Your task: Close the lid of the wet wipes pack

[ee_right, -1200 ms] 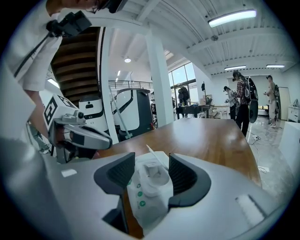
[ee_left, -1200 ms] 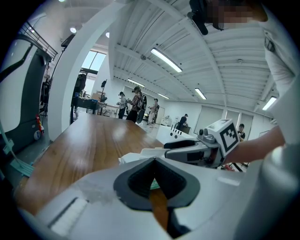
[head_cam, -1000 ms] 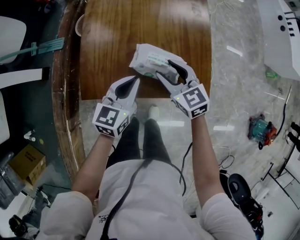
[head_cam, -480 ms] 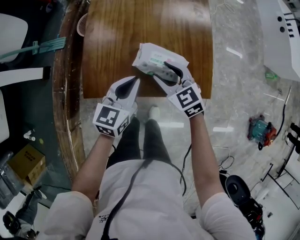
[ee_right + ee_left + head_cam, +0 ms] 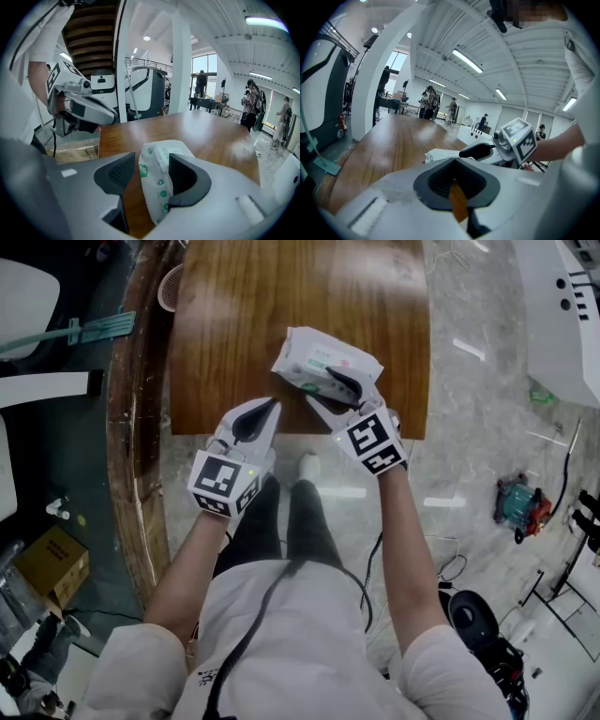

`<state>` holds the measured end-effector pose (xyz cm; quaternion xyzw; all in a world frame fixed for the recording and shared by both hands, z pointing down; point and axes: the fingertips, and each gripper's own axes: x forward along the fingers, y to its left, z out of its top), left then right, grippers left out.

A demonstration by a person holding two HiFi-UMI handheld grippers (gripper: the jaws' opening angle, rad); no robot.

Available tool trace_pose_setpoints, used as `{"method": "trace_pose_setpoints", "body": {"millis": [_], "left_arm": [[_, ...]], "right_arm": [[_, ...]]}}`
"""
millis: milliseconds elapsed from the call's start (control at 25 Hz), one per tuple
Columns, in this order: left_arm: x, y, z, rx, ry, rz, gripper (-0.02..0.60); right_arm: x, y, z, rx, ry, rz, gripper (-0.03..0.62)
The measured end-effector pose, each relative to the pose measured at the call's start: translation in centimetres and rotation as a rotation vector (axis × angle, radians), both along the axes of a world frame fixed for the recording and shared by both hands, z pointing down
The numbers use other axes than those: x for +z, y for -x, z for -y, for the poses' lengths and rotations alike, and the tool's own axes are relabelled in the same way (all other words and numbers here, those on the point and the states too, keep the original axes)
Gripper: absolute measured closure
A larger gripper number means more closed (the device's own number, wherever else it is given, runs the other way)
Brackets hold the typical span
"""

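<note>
Left arm: my forearm reaches forward and stops short of the near edge of the table (image 5: pixel 281 296), behind the right one.
Left tongs (image 5: pixel 269 407): their tip hangs over the table's near edge, left of the pack (image 5: pixel 323 357) and apart from it, marker cube facing up.
Left tongs, state: the two jaws are pressed together to one point, with nothing between them (image 5: pixel 454 160).
Right arm: my forearm stretches further forward, angled a little to the left, so the tongs lie over the near edge toward the table's near right corner.
Right tongs (image 5: pixel 323 392): they sit at the pack's near end, marker cube up.
Right tongs, state: the jaws stand fairly wide with the pack's near end between them (image 5: pixel 151 159). The right jaw lies against the pack's side, and bare wood shows between the left jaw and the wrapper.
Pack (image 5: pixel 154 185): white with green print, it lies flat on the wood close to the near edge, skewed toward the right edge.
Lid: it sits on the top face, but I cannot tell whether it is fully down.
Contents: hidden by the wrapper.
</note>
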<state>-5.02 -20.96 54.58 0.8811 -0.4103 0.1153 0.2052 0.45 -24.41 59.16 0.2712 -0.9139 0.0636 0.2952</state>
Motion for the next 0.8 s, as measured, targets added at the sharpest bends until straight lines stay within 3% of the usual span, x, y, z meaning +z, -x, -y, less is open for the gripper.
{"method": "trace_pose_setpoints", "body": {"millis": [560,800], "left_arm": [[-0.7,0.7,-0.4,-0.005,-0.012,0.003,0.578],[-1.7,0.6,-1.1,-0.004,-0.024,0.007,0.577]], "right_arm": [[1.8,0.3,-0.4,-0.021,0.043,-0.132,0.372],[0.1,0.0,-0.2,0.067,0.045,-0.002,0.389]]}}
